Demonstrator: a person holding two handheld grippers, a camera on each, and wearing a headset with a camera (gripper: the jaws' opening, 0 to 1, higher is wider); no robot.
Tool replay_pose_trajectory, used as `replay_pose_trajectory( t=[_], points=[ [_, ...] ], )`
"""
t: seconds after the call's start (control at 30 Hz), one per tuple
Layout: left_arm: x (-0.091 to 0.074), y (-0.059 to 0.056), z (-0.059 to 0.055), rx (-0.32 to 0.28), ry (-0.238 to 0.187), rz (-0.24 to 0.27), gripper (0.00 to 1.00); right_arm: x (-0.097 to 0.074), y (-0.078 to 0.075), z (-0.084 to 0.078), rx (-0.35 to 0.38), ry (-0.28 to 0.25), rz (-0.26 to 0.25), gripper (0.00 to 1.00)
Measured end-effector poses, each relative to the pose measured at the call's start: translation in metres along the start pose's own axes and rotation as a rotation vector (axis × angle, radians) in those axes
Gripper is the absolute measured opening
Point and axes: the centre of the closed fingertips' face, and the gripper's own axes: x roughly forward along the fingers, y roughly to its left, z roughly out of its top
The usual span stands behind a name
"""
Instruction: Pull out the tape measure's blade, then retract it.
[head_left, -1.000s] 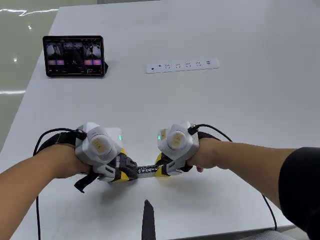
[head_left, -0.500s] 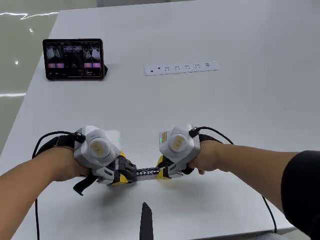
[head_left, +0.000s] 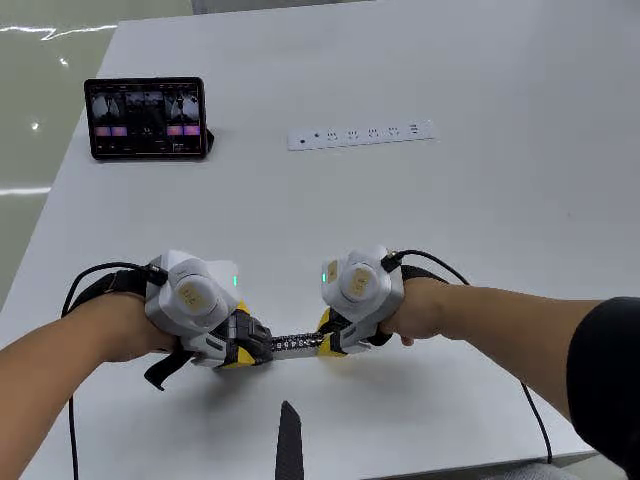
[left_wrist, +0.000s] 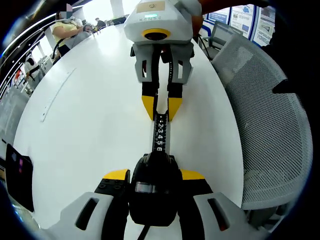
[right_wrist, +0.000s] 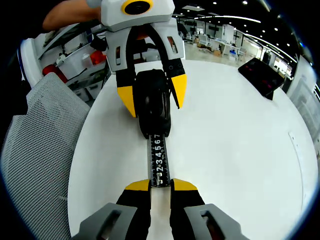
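The left gripper (left_wrist: 154, 176) is clenched on the black body of the tape measure (left_wrist: 152, 200), which is held between its two yellow-tipped jaws just above the table. The right gripper (right_wrist: 160, 186) is closed on the free end of the blade (right_wrist: 158, 155), so that the tip is pinched between its jaws. The two grippers are pointed at each other and are near together. Only a short piece of blade is stretched between them, and the printed digits can be read up to about six or seven.

From one moment alone it cannot be decided whether the pull is just begun or the return is almost finished. Since so little blade is out, one of these two ends of the task is judged to be in hand. If the pull is meant, the grippers must be drawn apart along the line of the blade, with the body kept firmly clamped. If the return is meant, the tip should be led in slowly, so that it is not snapped back.

The work is done near the front edge of a wide white table (head_left: 400, 220). Farther back a tablet (head_left: 148, 117) is propped up and a white power strip (head_left: 362, 133) is laid flat. A grey mesh chair (left_wrist: 265, 125) is seen beside the table, and a bright open office lies behind.
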Motion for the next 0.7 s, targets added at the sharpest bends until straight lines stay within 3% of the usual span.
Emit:
replay_pose_trajectory(
  t=[0.7],
  points=[
    [0.000, 0.000, -0.001, 0.004, -0.001, -0.003, 0.32, -0.008, -0.001, -0.012, 0.004, 0.010, -0.005, 0.10]
  ],
)
